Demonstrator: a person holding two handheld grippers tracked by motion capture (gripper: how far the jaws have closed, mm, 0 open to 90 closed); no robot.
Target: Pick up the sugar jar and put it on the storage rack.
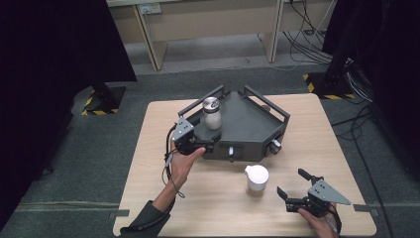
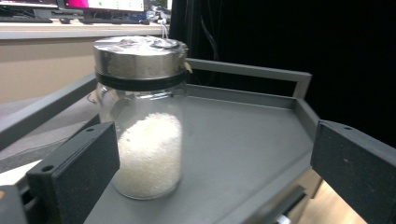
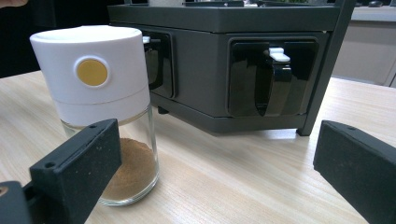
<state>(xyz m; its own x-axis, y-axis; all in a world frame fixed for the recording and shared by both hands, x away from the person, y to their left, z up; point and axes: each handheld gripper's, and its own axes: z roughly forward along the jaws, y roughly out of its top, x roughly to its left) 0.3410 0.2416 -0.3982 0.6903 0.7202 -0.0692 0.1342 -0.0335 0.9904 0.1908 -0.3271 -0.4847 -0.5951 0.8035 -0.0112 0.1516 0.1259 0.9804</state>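
A dark grey rack [image 1: 242,124] stands at the far middle of the wooden table [image 1: 307,144]. On its top left part sits a glass jar of white grains [image 1: 212,113] with a metal lid. My left gripper [image 1: 210,144] is open at the rack's front left corner, just short of that jar. In the left gripper view the jar [image 2: 147,140] stands upright on the rack top [image 2: 243,140], ahead of the left gripper [image 2: 212,154] and close to its left jaw. A white-capped jar of brown powder [image 1: 256,179] stands in front of the rack. My right gripper [image 1: 290,182] is open just right of it.
In the right gripper view the powder jar [image 3: 102,93] stands beside the left jaw of the right gripper [image 3: 215,158], and the rack front [image 3: 201,70] shows black handles [image 3: 275,79]. Beyond the table are a desk [image 1: 208,20], floor cables [image 1: 307,44] and striped stand bases [image 1: 101,101].
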